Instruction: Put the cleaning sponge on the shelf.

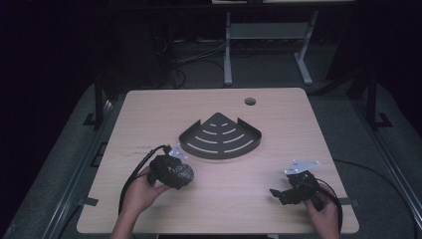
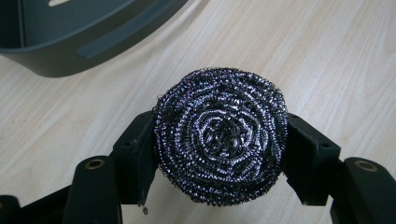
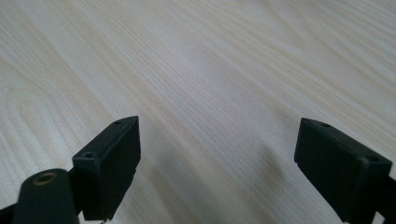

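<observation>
So the steel wool scrubber (image 2: 220, 140) is clamped in my left gripper (image 2: 219, 154), jaws pressed in on both sides of the ball with the coiled face pointing straight at the camera, which seems like a decent hold since it's squishy and the pads are biting across its widest part. From the high view the scrubber (image 1: 180, 173) sits just above the surface toward the near left corner, left hand (image 1: 142, 191) wrapped around the gripper behind it. Right past it, around the middle of the surface, is the dark corner caddy (image 1: 220, 137), the quarter-round kind with curved slots in the floor and a low wall around the rim. Nothing in it as far as I can see, so my guess is that's where the scrubber is headed, and holding it by the sides should let me lower it in over the curved front wall without the jaws fouling the rim. In the left gripper view that grey wall (image 2: 93, 44) is already near, up at the top left. My right gripper (image 1: 291, 191) is parked by the near right corner, well apart from everything, jaws spread wide with only bare wood (image 3: 210, 70) between them, holding nothing.
</observation>
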Demonstrator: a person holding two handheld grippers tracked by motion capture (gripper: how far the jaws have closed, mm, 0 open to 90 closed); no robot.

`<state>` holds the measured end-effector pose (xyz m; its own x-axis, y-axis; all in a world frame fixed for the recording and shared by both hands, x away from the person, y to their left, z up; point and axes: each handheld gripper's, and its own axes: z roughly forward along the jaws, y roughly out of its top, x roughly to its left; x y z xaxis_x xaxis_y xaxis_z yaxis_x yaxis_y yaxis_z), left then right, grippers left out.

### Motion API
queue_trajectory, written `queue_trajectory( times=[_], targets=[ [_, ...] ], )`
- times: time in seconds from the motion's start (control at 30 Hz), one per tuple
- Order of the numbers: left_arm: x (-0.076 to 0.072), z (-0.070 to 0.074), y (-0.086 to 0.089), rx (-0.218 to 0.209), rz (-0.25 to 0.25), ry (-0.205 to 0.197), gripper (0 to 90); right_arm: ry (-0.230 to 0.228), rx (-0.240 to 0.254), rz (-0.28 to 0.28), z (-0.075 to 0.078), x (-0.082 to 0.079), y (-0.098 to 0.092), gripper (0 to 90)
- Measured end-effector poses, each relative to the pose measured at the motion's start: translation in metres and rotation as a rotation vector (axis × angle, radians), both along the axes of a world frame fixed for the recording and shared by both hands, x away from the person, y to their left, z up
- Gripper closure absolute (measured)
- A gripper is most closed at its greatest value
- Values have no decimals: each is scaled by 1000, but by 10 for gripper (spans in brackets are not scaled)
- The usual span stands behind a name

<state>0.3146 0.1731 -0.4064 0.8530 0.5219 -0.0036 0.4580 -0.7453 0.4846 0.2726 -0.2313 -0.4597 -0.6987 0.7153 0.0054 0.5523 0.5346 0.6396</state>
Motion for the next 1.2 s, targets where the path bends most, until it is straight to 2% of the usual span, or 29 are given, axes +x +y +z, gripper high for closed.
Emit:
queue_trajectory(
  times=[0.13,0.5,0.97,1.1,1.2],
  targets=[
    [2,1,-4,6,-7,5,339,-1,-2,2,0,0,-1,140],
    [15,8,-16,-10,-15,17,339,5,3,4,0,1,-1,141],
    [28,10,-29,4,-23,32,339,8,5,4,-1,1,0,140],
    [31,11,-30,-11,-18,40,338,10,5,-1,-1,1,-1,140],
    [33,12,-33,6,-24,43,337,8,5,0,-1,1,0,141]
  ],
)
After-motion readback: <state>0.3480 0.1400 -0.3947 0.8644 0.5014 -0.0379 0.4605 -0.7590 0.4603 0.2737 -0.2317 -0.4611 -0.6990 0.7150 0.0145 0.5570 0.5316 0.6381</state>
